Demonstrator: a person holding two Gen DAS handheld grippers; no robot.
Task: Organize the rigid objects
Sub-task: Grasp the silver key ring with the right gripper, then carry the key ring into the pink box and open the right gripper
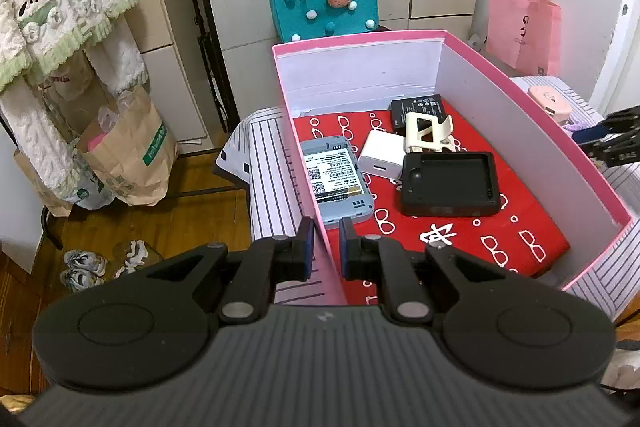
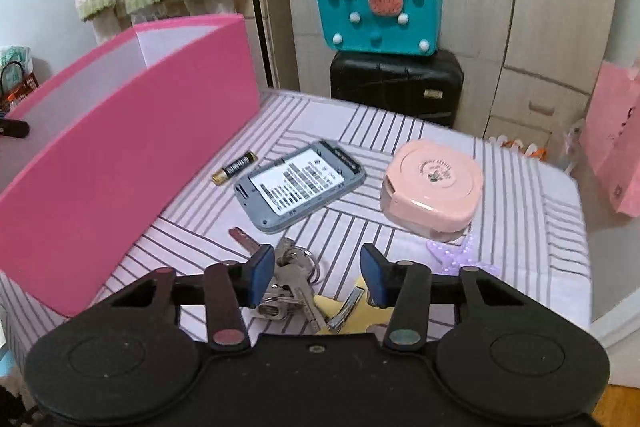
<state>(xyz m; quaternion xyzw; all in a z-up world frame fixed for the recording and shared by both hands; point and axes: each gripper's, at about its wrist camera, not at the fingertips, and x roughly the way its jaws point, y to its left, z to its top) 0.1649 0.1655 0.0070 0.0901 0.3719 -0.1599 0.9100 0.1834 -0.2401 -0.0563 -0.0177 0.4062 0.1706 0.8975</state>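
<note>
A table covered by a striped cloth [image 2: 400, 223] is seen in a room with pale cupboard doors, a wooden floor [image 1: 132, 223] and a teal felt bag [image 2: 380, 15] set on a black suitcase [image 2: 396, 87]. A pink box [image 1: 520, 99] is stood on the cloth; its left wall is clamped between the nearly closed pads of the left gripper [image 1: 326, 247]. Inside it, on a red lining, a grey device [image 1: 336, 183], a white charger [image 1: 380, 159], a cream clip [image 1: 428, 133] and two black items are laid. Outside the box, a battery [image 2: 234, 169], a second grey device [image 2: 300, 185] and a pink case [image 2: 432, 187] are spread. The right gripper [image 2: 316, 277] is held partly open around a bunch of keys [image 2: 294, 285]; the left pad is touching them, the right pad is apart.
</note>
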